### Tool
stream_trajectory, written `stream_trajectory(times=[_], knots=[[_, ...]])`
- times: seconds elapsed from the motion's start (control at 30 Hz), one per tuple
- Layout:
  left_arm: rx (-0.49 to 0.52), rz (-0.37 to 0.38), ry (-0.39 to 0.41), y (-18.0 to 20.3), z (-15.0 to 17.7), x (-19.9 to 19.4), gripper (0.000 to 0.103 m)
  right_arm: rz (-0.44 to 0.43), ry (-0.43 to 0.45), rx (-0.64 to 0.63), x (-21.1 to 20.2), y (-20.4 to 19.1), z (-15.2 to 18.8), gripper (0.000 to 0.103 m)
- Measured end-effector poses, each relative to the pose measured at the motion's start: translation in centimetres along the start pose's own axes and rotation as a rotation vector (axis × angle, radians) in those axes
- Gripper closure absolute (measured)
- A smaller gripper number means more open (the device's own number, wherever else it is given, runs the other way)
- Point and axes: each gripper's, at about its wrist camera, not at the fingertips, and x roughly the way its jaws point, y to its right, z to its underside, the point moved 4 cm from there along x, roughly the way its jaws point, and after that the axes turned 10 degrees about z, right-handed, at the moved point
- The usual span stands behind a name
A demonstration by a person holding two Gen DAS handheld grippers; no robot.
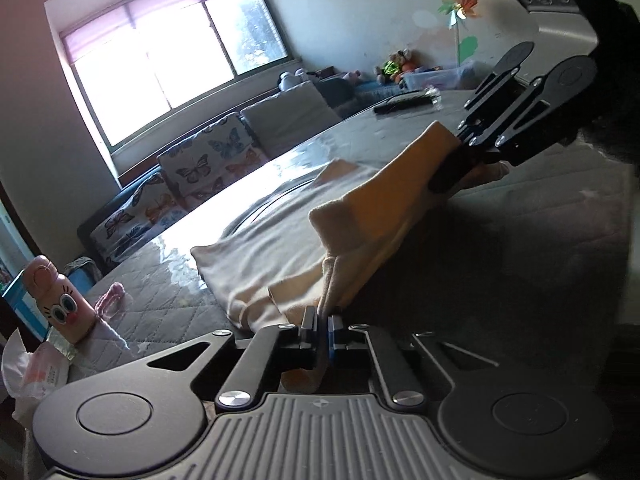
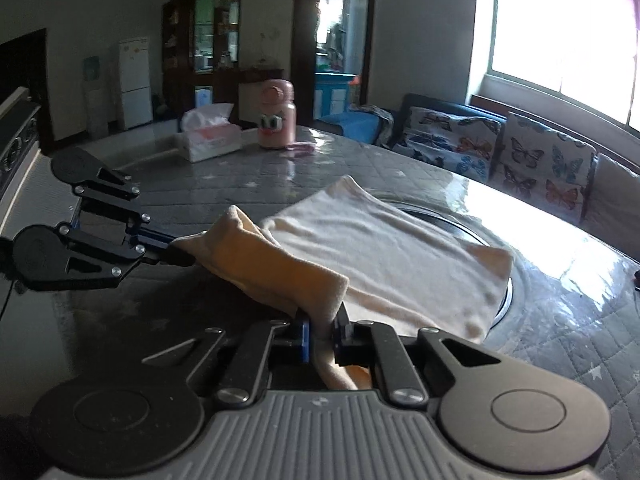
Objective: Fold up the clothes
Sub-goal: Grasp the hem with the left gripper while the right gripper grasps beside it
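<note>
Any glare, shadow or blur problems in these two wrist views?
Left wrist: window blown out, glare streak across the table, near side of the cloth in deep shadow. Right wrist: window overexposed, glare on the table's right part, cloth slightly soft; fisheye bending in both.

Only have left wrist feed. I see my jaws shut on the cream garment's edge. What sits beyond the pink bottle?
Observer: A tissue box, left of the pink bottle in the right wrist view, both on the table.
Operator: Right gripper's own hold?
Observer: The right gripper is shut on the cream garment; cloth hangs down between its fingers.
Operator: Far side of the cloth?
Observer: It lies flat, reaching over the table's dark round inset.
</note>
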Motion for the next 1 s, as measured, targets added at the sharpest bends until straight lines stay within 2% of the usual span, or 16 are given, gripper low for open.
stream_trajectory(times=[0.27, 0.43, 0.67, 0.83, 1.0], knots=[[-0.09, 0.09, 0.022, 3.6, 0.5, -7.1, 0.098, -0.117, -0.021, -0.039, -6.8, -2.8, 1.5, 0.094], [-0.083, 0.063, 0.046, 2.4, -1.0, -6.8, 0.098, -0.151, -0.033, -0.056, -8.2, -3.2, 1.3, 0.094], [-0.071, 0.02, 0.081, 0.1, -3.3, -5.6, 0.098, -0.111, -0.02, -0.001, -5.3, -0.1, -2.3, 0.094], [-0.094, -0.012, 0.079, -3.6, -5.3, -1.0, 0.098, -0.071, -0.048, 0.059, -1.3, 3.3, -4.6, 0.094], [-0.15, -0.022, 0.021, -6.9, -6.1, 5.1, 0.098, -0.034, -0.092, 0.1, 3.7, 5.4, -5.4, 0.094]])
